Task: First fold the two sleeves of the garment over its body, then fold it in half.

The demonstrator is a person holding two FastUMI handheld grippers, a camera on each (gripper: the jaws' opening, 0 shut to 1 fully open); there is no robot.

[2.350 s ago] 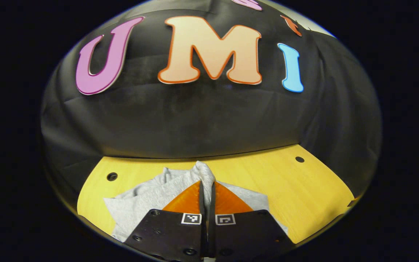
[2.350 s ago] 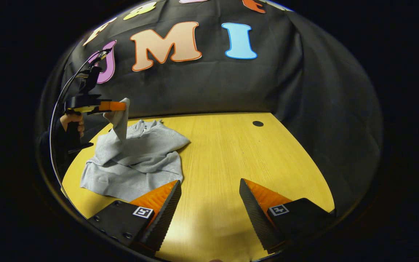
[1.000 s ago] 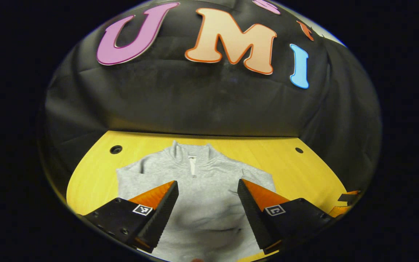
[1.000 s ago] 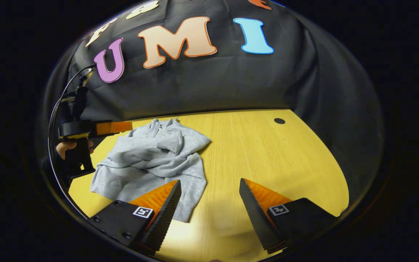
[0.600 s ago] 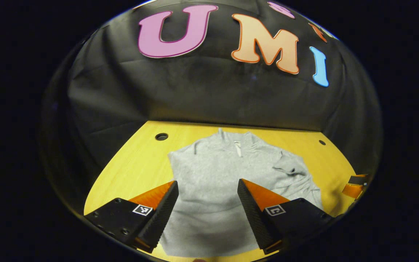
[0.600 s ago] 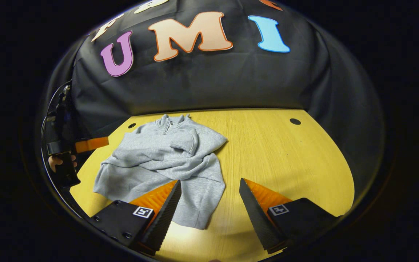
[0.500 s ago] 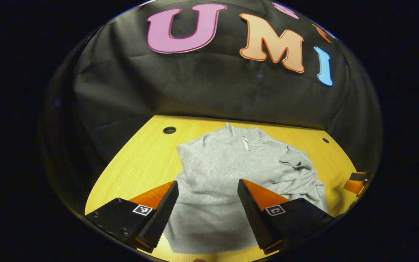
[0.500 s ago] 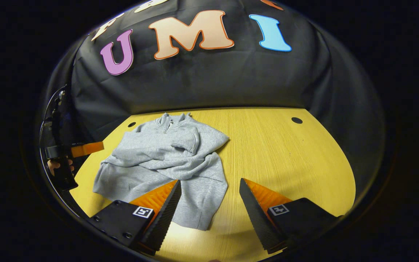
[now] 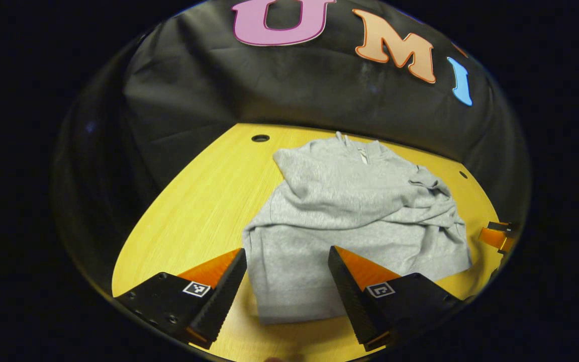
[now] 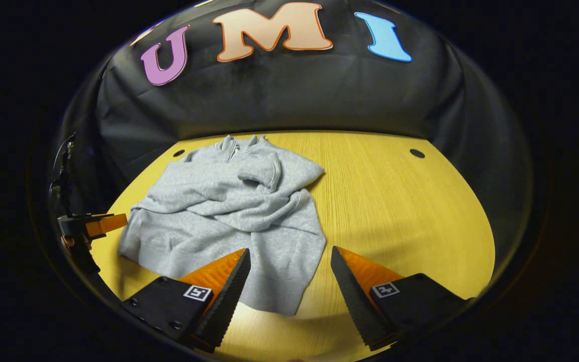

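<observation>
Hovering both grippers, left gripper [image 9: 287, 274] and right gripper [image 10: 289, 274] fingers apart, empty | sweater [image 10: 229, 211] hem between fingertips, sleeves folded | pinch hem corners evenly, fold toward collar

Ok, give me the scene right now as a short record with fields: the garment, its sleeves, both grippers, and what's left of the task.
garment: grey sweatshirt lying on the yellow table, collar toward the booth wall
sleeves: both folded across the body, cuff of one resting near the collar
left gripper: open, holding nothing, above the hem
right gripper: open, holding nothing, over the hem's corner
table holes: one to the garment's side, another by the collar
task state: sleeve folds look done; fold in half not yet done
</observation>
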